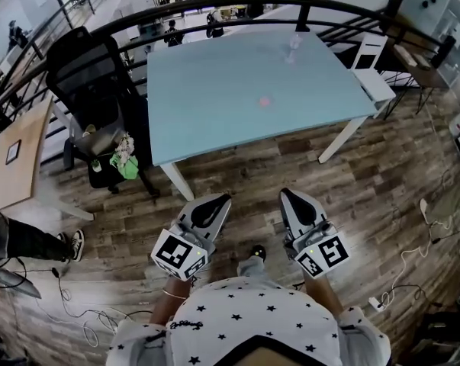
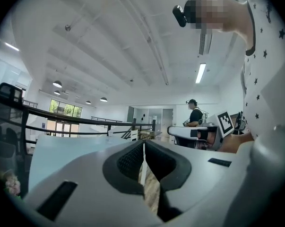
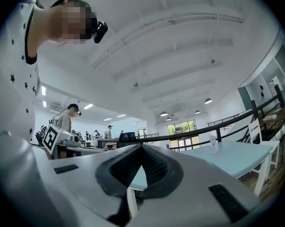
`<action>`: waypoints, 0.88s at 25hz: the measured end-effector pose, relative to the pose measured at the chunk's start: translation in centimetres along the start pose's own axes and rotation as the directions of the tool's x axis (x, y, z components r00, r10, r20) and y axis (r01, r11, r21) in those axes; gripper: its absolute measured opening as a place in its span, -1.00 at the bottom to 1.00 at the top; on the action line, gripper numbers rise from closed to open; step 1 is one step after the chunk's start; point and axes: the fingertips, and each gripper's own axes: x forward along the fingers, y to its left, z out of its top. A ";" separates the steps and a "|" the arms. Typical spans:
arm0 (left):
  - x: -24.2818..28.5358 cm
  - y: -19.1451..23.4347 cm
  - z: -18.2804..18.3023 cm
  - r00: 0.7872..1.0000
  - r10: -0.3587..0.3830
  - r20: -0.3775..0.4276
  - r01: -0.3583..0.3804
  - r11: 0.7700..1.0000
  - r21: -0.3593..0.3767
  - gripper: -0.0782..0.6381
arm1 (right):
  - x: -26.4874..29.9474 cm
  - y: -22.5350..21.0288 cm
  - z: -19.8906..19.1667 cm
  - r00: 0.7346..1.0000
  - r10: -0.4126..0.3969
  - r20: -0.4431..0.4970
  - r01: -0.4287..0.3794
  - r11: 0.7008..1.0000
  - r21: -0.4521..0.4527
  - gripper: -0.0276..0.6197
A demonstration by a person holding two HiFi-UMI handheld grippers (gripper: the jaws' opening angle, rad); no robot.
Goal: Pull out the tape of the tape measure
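A light blue table (image 1: 214, 113) stands ahead of me on the wooden floor. Near its middle lies a small pinkish object (image 1: 265, 101), too blurred to make out. Both grippers are held level in front of my body, short of the table's near edge and over the floor. My left gripper (image 1: 218, 200) has its jaws shut with nothing between them, and its own view shows the pads meeting (image 2: 143, 144). My right gripper (image 1: 287, 195) is likewise shut and empty (image 3: 141, 146). No tape measure shows clearly in either gripper view.
A clear cup (image 1: 294, 48) stands at the table's far side. A black office chair (image 1: 85, 75) with a green thing (image 1: 125, 165) is left of the table, and a white chair (image 1: 371, 67) at the right. A curved black railing (image 1: 214, 10) runs behind. Cables (image 1: 420, 250) lie on the floor.
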 end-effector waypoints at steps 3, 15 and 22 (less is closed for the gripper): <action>2.5 -0.5 0.1 1.000 -0.001 -0.005 0.001 1.000 0.015 -0.69 | -0.3 -2.4 0.3 1.000 0.004 0.009 -0.004 1.000 0.002 -0.95; 9.3 -2.2 0.3 0.999 0.031 -0.015 -0.031 0.999 0.031 -0.69 | -1.8 -9.1 0.6 0.999 0.035 0.025 -0.035 0.999 0.023 -0.95; 11.6 -2.9 0.4 1.000 0.014 -0.023 -0.013 0.999 0.043 -0.69 | -2.1 -10.9 0.5 0.999 0.035 0.024 -0.036 0.999 0.023 -0.95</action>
